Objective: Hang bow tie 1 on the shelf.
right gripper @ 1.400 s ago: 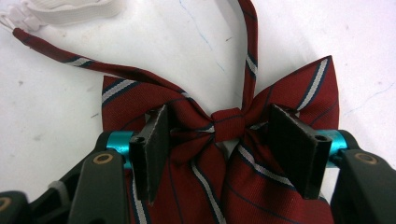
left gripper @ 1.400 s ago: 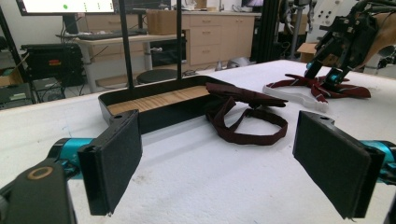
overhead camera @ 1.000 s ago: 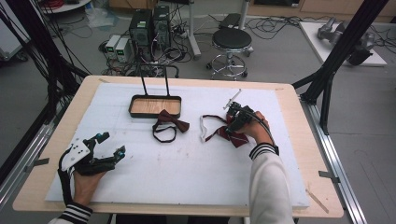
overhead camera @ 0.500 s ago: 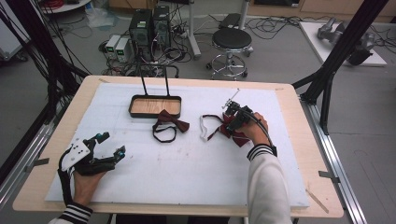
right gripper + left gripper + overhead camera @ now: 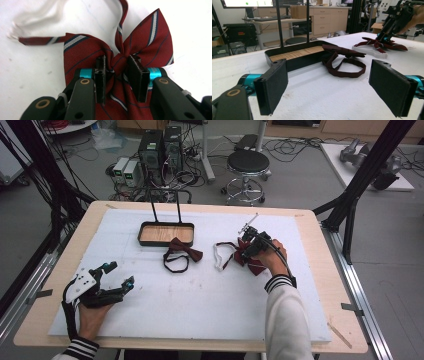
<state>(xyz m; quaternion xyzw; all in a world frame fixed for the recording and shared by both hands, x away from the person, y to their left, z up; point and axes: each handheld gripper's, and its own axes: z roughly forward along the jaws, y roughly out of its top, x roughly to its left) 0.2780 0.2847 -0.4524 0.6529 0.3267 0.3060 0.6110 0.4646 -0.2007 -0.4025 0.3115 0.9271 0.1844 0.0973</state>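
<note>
Nearest, the left gripper is held with its flat black pads spread wide above the white foam sheet, nothing between them. Farther on, a plain dark maroon bow tie with a looped strap is seen just beside a shallow black tray floored in wood. At the right, the striped red bow tie is pinched at its knot by the right gripper. The right gripper has been shifted slightly leftward since a second ago.
</note>
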